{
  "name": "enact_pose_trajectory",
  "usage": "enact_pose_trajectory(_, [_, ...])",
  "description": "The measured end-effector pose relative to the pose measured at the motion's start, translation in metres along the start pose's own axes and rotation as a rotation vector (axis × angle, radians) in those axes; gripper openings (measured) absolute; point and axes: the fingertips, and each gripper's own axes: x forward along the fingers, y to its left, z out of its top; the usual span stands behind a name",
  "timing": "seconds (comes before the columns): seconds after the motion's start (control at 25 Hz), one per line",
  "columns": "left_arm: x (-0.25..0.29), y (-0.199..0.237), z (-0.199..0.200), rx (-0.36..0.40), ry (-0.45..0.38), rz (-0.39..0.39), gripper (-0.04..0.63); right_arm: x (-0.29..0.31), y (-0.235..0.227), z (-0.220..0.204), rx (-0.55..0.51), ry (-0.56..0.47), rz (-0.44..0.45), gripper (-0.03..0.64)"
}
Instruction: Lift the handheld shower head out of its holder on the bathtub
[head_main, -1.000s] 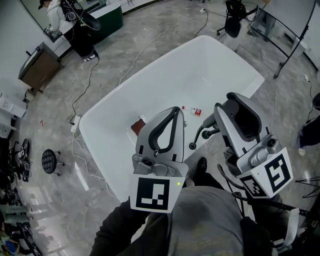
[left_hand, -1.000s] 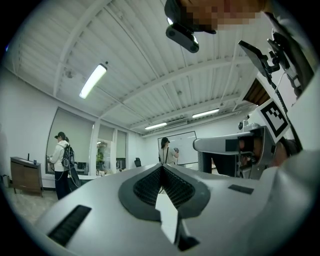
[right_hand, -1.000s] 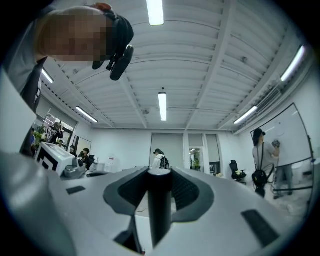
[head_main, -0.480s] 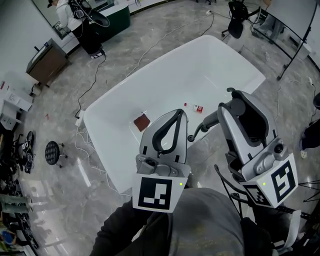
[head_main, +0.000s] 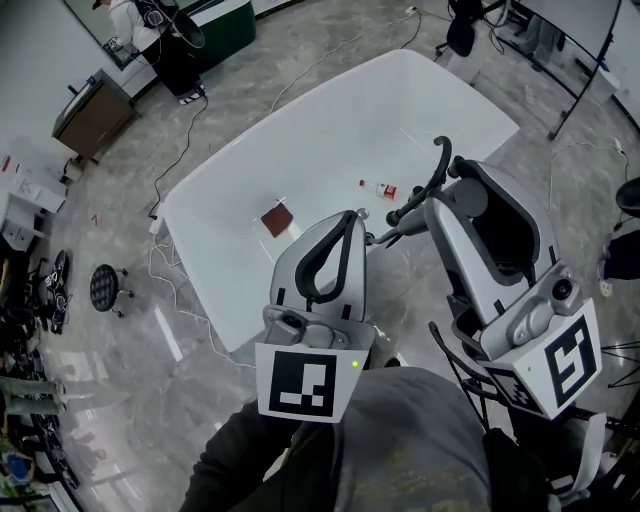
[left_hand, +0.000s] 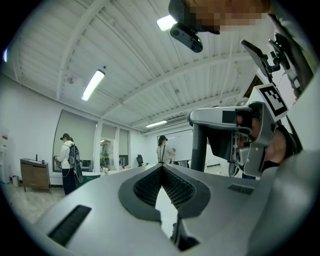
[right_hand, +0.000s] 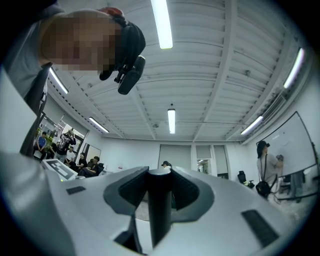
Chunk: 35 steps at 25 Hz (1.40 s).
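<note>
The white bathtub (head_main: 195, 250) fills the middle of the head view. A dark stick-shaped shower head (head_main: 412, 205) with its curved hose (head_main: 441, 152) hangs over the tub's near right side. My right gripper (head_main: 436, 200) is shut on its handle, which stands as a dark cylinder (right_hand: 160, 215) between the jaws of that gripper (right_hand: 160, 200) in its own view. My left gripper (head_main: 350, 218) is beside it at the near rim, shut with nothing in it; the pads of the left gripper (left_hand: 162, 167) meet at the tip. I see no holder; the grippers cover the near rim.
A brown square (head_main: 278, 218) and a small red-and-white bottle (head_main: 380, 188) lie in the tub. Cables cross the marble floor; a round stool (head_main: 103, 288) and a wooden cabinet (head_main: 90, 110) stand left. A person (head_main: 150, 30) is far left, a board stand (head_main: 585, 70) right.
My right gripper has carried the shower head up and farther over the tub, its hose now arching above. The left gripper came along beside it, still shut.
</note>
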Motion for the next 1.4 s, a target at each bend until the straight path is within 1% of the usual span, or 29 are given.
enact_pose_trajectory(0.28, [-0.042, -0.033, 0.006, 0.013, 0.018, 0.022, 0.002, -0.047, 0.022, 0.025, -0.005, -0.030, 0.004, 0.141])
enact_pose_trajectory(0.56, [-0.075, -0.055, 0.004, -0.008, 0.043, 0.003, 0.002, -0.076, 0.048, 0.043, -0.014, -0.029, -0.012, 0.143])
enact_pose_trajectory(0.76, [-0.099, -0.057, 0.001, -0.024, 0.044, -0.013, 0.002, -0.087, 0.073, 0.051, -0.020, -0.039, -0.035, 0.143])
enact_pose_trajectory(1.0, [-0.136, -0.041, -0.001, -0.029, 0.034, -0.032, 0.002, -0.095, 0.115, 0.061, -0.061, -0.061, -0.061, 0.143])
enact_pose_trajectory(1.12, [-0.144, -0.043, 0.005, -0.034, 0.016, -0.049, 0.002, -0.104, 0.125, 0.065, -0.072, -0.046, -0.090, 0.143])
enact_pose_trajectory(1.24, [-0.157, -0.040, -0.004, -0.036, 0.010, -0.073, 0.002, -0.107, 0.138, 0.054, -0.081, -0.048, -0.122, 0.143])
enact_pose_trajectory(1.32, [-0.173, -0.027, -0.027, -0.044, 0.016, -0.082, 0.002, -0.103, 0.157, 0.029, -0.082, -0.042, -0.137, 0.143])
enact_pose_trajectory(1.4, [-0.184, -0.009, -0.043, -0.035, 0.003, -0.086, 0.002, -0.092, 0.172, 0.004, -0.092, -0.036, -0.143, 0.143])
